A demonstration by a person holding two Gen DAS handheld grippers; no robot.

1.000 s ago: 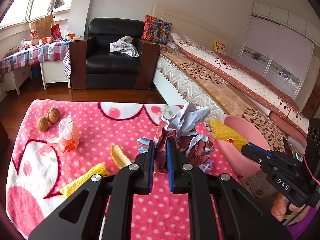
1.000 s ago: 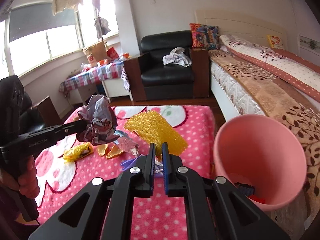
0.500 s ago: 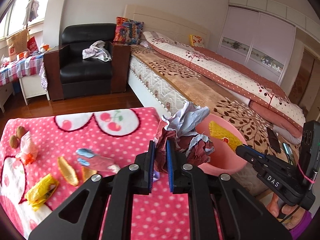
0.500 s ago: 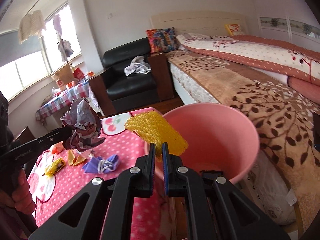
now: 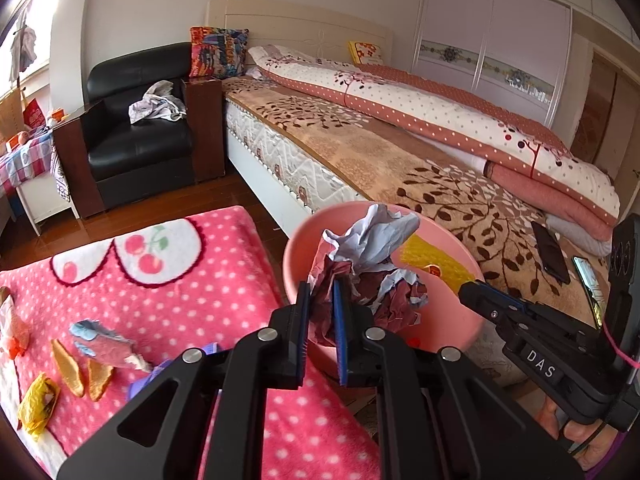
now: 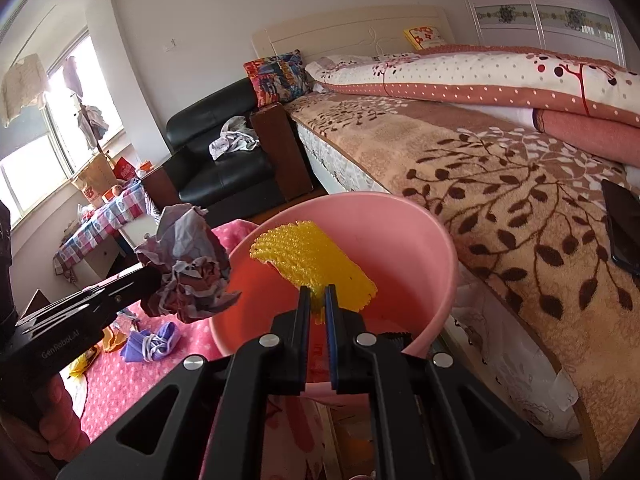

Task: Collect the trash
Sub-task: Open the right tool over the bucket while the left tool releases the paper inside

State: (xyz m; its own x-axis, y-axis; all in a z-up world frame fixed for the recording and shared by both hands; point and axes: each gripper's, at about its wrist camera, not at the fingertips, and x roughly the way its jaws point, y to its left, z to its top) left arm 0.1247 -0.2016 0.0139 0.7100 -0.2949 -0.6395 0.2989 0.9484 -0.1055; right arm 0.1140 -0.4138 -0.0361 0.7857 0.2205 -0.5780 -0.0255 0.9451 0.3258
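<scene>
The crumpled paper wad (image 5: 368, 268) is being clamped between the jaws of the left gripper (image 5: 320, 320), and it is standing ahead of them over the near rim of the pink bucket (image 5: 460, 312). The yellow mesh piece (image 6: 316, 266) is being pinched by the jaws of the right gripper (image 6: 318, 300), directly ahead and above the bucket's opening. If the wad is being released here, it is possibly catching the rim and falling outside. The two pieces are also being held close, so a collision is possible.
</scene>
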